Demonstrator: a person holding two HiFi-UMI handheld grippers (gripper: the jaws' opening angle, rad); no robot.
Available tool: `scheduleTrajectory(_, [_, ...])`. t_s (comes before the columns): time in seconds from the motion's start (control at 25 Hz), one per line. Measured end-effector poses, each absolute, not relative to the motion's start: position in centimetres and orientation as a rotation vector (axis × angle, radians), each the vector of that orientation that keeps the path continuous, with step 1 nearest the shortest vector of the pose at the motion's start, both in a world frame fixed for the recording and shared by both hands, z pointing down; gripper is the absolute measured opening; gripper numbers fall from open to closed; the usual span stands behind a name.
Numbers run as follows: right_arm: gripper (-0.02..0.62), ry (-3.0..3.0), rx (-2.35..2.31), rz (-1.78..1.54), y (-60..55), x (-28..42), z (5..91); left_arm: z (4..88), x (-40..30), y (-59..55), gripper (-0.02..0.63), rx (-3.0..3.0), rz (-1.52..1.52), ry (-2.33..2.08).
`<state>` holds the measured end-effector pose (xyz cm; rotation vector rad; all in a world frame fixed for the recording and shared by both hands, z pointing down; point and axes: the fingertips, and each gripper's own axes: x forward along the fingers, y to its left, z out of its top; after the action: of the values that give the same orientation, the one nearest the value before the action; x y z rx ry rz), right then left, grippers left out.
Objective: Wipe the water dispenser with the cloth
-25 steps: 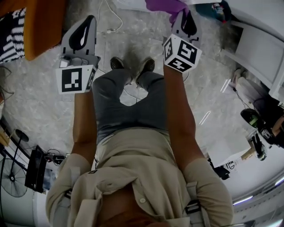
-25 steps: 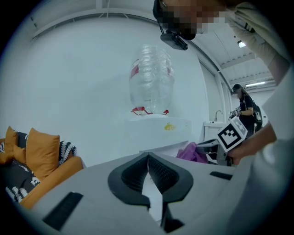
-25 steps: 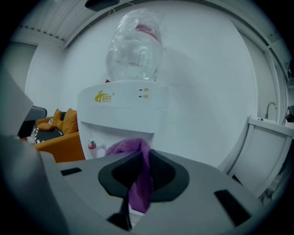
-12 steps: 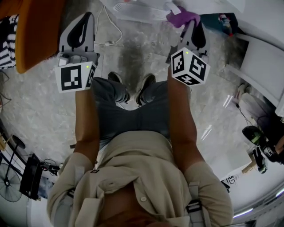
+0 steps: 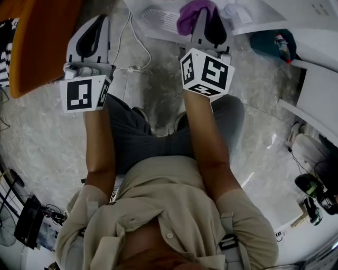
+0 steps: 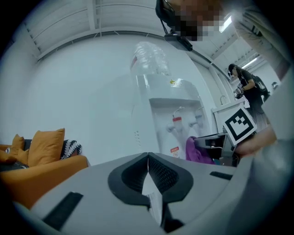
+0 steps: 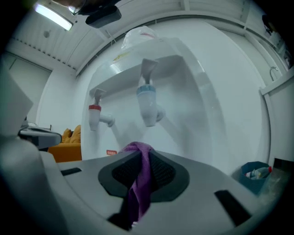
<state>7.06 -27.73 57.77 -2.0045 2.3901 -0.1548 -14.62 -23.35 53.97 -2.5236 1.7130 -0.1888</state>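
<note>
A white water dispenser (image 7: 183, 87) fills the right gripper view, with a red tap (image 7: 94, 115) and a blue tap (image 7: 148, 103) under its upper ledge. My right gripper (image 7: 140, 158) is shut on a purple cloth (image 7: 139, 183), held just in front of the tap recess. In the head view the purple cloth (image 5: 191, 15) sticks out ahead of the right gripper (image 5: 207, 26), over the dispenser's drip grille (image 5: 161, 18). My left gripper (image 6: 148, 158) is shut on nothing and stands off to the left; it sees the water dispenser (image 6: 170, 119) with an upturned bottle (image 6: 149, 57) on top.
An orange sofa (image 5: 42, 37) with a patterned cushion (image 6: 70, 148) stands at the left. A white cable (image 5: 129, 39) runs over the marble floor. A teal bin (image 5: 274, 42) with a bottle sits right of the dispenser. Another person (image 6: 243, 85) stands at the far right.
The person has stepped closer to the dispenser. The right gripper with the cloth has moved forward and left, over the drip grille. The left gripper has kept its place beside it.
</note>
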Motion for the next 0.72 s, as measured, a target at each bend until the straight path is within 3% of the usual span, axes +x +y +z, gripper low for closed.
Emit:
scheduleTrajectory(0.32, [0.063, 2.559, -1.76, -0.038, -28.5, -3.8, 60.1, 57.3, -15.5, -23.3, 0.018, -2.543, -0.091, 1.74])
scheduleTrajectory(0.72, [0.063, 2.511, -1.874, 0.027, -28.0, 2.8, 59.9, 57.5, -15.1, -23.7, 0.018, -2.561, -0.052, 1.694])
